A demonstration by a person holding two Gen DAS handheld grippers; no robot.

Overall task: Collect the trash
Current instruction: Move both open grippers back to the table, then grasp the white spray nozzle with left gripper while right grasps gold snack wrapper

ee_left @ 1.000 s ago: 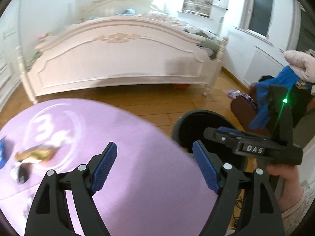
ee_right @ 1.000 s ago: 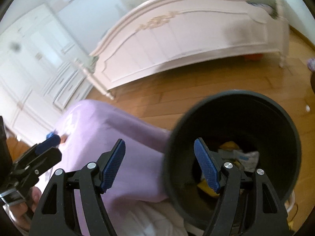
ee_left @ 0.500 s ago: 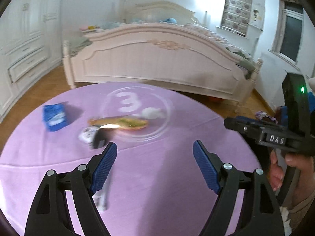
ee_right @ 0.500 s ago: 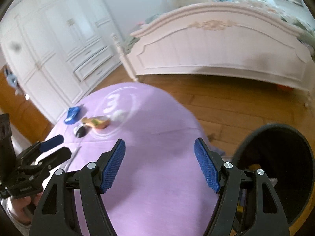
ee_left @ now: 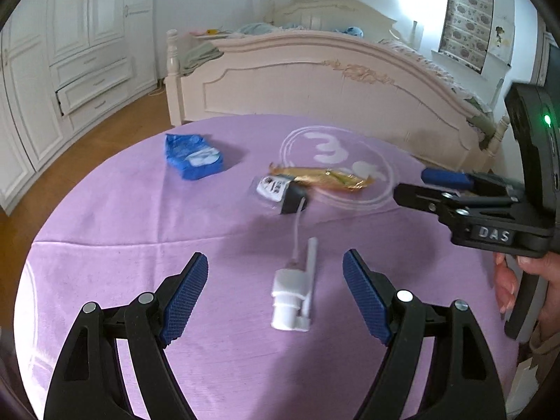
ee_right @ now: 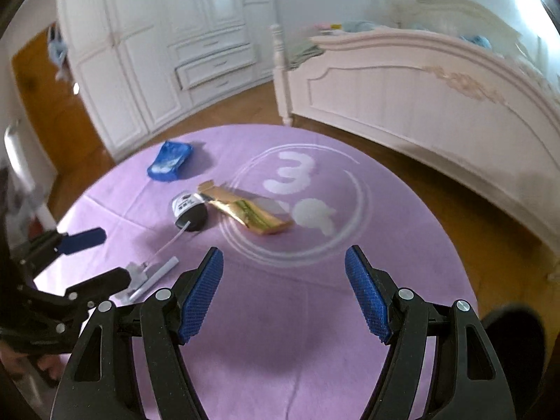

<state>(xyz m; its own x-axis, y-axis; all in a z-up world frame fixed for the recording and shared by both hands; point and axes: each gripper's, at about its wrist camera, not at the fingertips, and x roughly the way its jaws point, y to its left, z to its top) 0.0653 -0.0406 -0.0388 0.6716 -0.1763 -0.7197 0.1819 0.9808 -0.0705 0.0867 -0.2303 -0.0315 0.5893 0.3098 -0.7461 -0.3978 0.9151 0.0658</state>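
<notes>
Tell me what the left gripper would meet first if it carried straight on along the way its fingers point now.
Most likely the white pump sprayer head: it lies on the purple tablecloth between the open fingers of the left gripper, just ahead of them. Depth is hard to judge, so it could touch cloth first.

On table: 1 blue packet (ee_left: 194, 156), 1 gold wrapper (ee_left: 327, 177), 1 black-white pouch (ee_left: 280, 192), 1 white pump (ee_left: 294, 297).

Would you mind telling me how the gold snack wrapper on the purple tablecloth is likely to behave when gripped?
The gold wrapper lies flat and crinkled, so it is probably light and floppy, likely to crumple between the jaws. Its shiny foil may be slippery. One end lies at the black-and-white packet, which might shift too.
</notes>
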